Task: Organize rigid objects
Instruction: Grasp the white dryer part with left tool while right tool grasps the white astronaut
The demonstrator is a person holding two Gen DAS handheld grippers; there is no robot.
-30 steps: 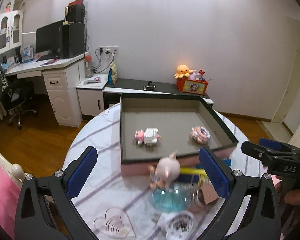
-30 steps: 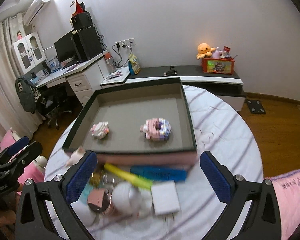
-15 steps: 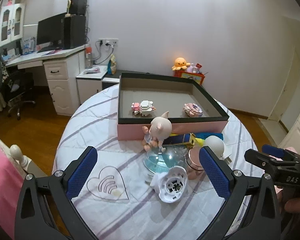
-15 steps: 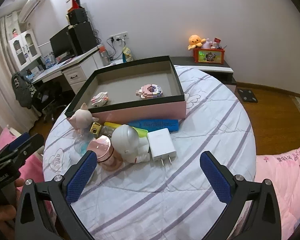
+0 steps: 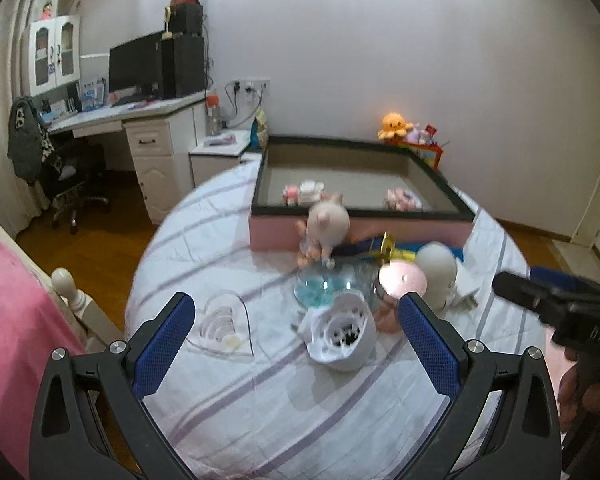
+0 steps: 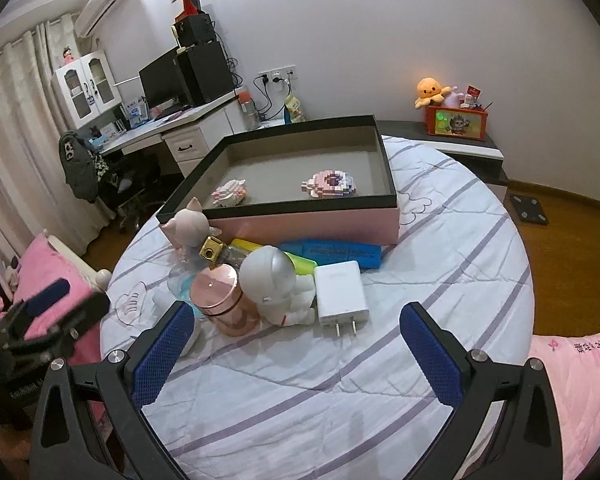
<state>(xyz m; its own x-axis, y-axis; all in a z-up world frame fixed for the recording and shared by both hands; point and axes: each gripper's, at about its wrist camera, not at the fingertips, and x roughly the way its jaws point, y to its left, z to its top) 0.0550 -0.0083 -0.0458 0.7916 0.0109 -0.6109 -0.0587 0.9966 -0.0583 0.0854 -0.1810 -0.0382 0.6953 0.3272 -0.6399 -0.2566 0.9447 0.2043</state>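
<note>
A pink box with a black rim (image 6: 320, 222) (image 5: 356, 228) stands at the back of the round table and holds two brick-built toys (image 6: 329, 184) (image 6: 230, 193). In front of it lies a cluster: a pig figure (image 6: 188, 226) (image 5: 327, 222), a white astronaut (image 6: 274, 280), a pink cylinder (image 6: 220, 296), a white charger (image 6: 340, 294), a blue bar (image 6: 332, 252), a white round gadget (image 5: 340, 334) and a clear heart piece (image 5: 222, 326). My left gripper (image 5: 296, 346) and right gripper (image 6: 294, 354) both hang open and empty, short of the cluster.
The table carries a white cloth with purple stripes (image 6: 440, 264). A pink bed (image 5: 8, 320) lies to the left and pink bedding (image 6: 572, 380) to the right. A desk with a monitor (image 5: 136, 68) and a low cabinet with toys (image 6: 456, 120) stand behind.
Both grippers have pulled back and away from the box over the last second; the cluster of items now lies farther ahead. Both stayed open and empty.
</note>
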